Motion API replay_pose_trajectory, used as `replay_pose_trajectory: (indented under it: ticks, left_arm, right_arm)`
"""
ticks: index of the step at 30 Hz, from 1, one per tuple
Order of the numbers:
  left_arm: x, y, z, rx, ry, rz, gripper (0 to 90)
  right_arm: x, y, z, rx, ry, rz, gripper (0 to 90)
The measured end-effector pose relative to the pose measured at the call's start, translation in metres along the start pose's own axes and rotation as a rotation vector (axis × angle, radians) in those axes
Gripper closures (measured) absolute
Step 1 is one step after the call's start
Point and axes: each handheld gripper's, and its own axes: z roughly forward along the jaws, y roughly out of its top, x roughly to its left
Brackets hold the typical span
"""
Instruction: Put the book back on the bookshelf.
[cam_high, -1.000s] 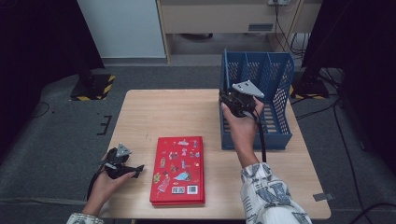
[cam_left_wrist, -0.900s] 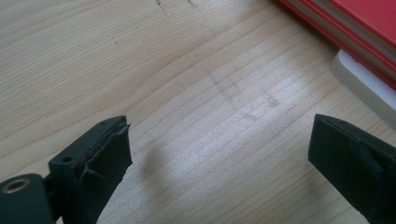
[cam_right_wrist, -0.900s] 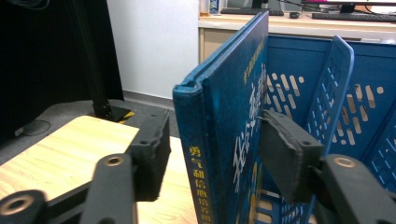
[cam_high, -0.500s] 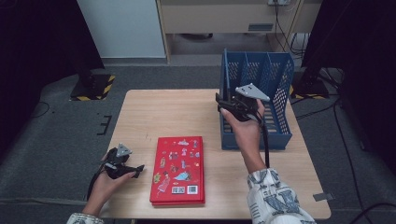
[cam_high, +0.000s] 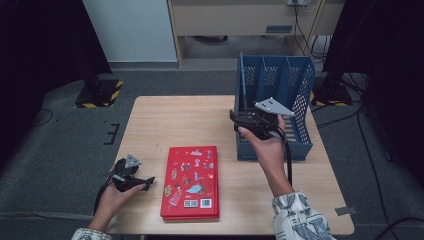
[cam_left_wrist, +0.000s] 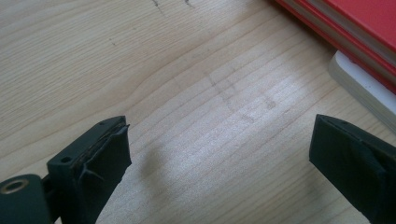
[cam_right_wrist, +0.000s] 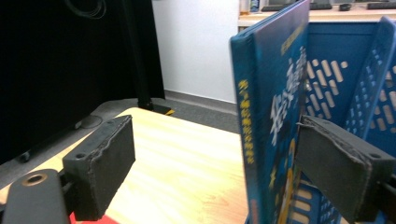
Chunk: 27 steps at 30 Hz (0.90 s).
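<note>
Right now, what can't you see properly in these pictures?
- Blue book: right gripper view, title blurred; the picture's bottom edge cuts off its foot, and the right gripper, jaws just opened, covers part of the cover.
- Red book: high view, cover pictures too small to read.
- Blue rack: high view, the hand and gripper hide its near-left slot.
- White thing under the red books: left gripper view, cut off by the edge.

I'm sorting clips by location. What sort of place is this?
Probably a lab or recording workroom, not a home: a lone wooden table on grey carpet, black stands with hazard-striped bases at the sides, and loose cables behind.
</note>
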Motion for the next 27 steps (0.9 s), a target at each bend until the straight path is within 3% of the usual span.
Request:
replay_pose_trajectory:
  ticks: [27]
  left_arm:
    - [0.0, 0.0, 0.0, 0.0, -0.005, 0.005, 3.2]
  right_arm:
    - [0.006, -0.02, -0.015, 0.054, 0.059, -0.021, 15.0]
